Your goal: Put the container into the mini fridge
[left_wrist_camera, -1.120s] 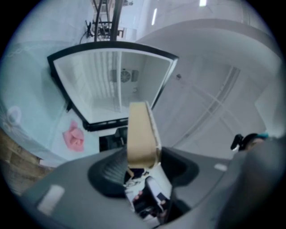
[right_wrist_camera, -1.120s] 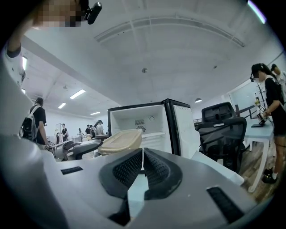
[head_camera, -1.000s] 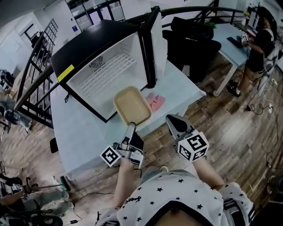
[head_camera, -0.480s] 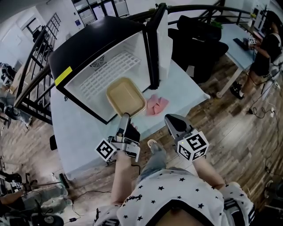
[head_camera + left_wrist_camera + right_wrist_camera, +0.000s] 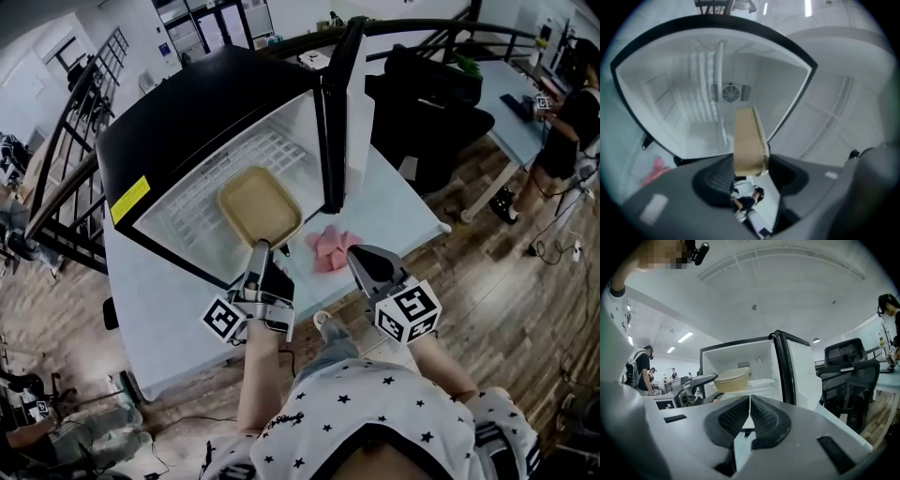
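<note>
The tan rectangular container (image 5: 260,204) hangs at the mouth of the open mini fridge (image 5: 187,122), over the front of its white wire shelf (image 5: 267,155). My left gripper (image 5: 261,251) is shut on the container's near rim. In the left gripper view the container (image 5: 749,140) stands edge-on between both pads, with the white fridge interior (image 5: 693,93) behind it. My right gripper (image 5: 361,255) hovers just right of the left one, shut and holding nothing. In the right gripper view the right gripper's (image 5: 749,398) pads touch, with the container (image 5: 732,379) beyond them.
The fridge door (image 5: 354,103) stands open to the right of the opening. A pink cloth (image 5: 328,247) lies on the pale table (image 5: 178,300) in front of the door. A black office chair (image 5: 431,89) and a person (image 5: 562,112) are at the back right.
My left gripper has carried the container forward and left, from above the table in front of the fridge to its mouth. The right gripper has stayed near the table's front edge.
</note>
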`<state>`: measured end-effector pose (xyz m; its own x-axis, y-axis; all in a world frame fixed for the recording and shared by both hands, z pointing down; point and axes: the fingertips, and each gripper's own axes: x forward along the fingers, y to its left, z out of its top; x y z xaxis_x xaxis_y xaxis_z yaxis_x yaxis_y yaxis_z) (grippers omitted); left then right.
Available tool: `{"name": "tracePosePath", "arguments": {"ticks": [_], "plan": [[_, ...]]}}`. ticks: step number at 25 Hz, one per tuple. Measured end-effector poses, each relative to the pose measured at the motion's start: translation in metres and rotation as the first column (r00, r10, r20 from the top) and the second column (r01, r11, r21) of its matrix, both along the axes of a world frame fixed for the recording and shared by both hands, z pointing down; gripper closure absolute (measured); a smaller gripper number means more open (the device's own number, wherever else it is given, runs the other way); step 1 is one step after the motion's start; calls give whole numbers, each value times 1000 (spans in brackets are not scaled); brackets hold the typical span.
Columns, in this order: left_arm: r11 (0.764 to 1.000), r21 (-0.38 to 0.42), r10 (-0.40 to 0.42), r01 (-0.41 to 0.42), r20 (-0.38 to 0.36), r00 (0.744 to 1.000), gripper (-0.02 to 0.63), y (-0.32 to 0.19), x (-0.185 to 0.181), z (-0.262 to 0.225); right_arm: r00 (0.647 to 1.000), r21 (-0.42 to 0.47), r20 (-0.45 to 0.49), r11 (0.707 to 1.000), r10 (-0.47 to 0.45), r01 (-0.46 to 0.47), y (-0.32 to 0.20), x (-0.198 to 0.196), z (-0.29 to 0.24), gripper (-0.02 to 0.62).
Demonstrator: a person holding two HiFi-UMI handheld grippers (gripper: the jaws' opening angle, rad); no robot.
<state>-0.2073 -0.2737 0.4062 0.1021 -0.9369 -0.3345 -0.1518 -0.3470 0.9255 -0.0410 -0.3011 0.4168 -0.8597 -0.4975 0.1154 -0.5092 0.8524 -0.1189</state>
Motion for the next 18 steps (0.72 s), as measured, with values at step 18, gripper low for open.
{"name": "tracePosePath", "arguments": {"ticks": [18], "plan": [[991, -68, -116, 112, -56, 992, 374, -50, -48, 18, 995, 18, -7, 994, -104, 104, -67, -62, -11, 574]]}}
